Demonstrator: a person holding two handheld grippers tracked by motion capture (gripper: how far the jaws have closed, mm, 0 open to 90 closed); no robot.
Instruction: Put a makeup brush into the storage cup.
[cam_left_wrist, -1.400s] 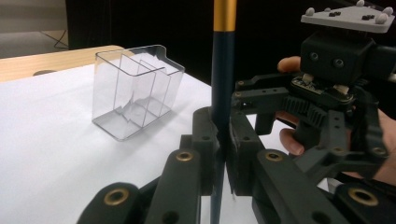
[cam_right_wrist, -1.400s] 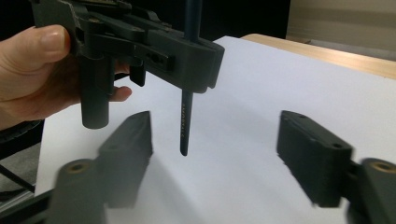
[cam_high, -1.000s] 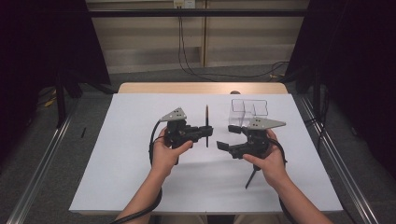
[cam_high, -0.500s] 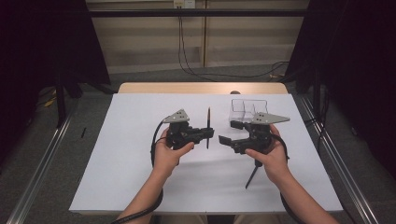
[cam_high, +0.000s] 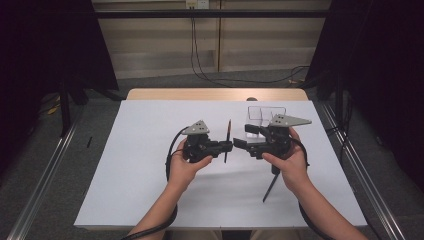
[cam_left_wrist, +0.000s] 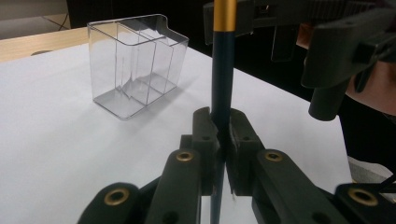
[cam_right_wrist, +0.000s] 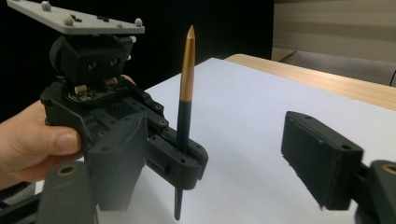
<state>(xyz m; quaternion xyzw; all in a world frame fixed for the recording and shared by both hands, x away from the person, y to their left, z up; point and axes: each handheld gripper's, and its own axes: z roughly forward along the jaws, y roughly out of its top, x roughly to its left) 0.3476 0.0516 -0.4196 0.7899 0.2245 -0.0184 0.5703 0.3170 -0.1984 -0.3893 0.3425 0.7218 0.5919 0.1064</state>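
Above the white surface (cam_high: 150, 165), near the clear plastic holder (cam_high: 266, 116), the left gripper (cam_high: 226, 146) clamps a pencil (cam_high: 228, 141) upright. The right gripper (cam_high: 240, 143), jaws apart and just been narrowing with nothing between them, faces it. Seemingly a hand-over: next, it should close around the pencil's shaft.

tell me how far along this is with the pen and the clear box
Done: the left gripper is shut on the dark pen with a gold tapered end, held upright above the white table. In hand: the right gripper faces it, its jaws have just been closing, not yet pressing on the pen. Left: the clear plastic divided box stands empty.
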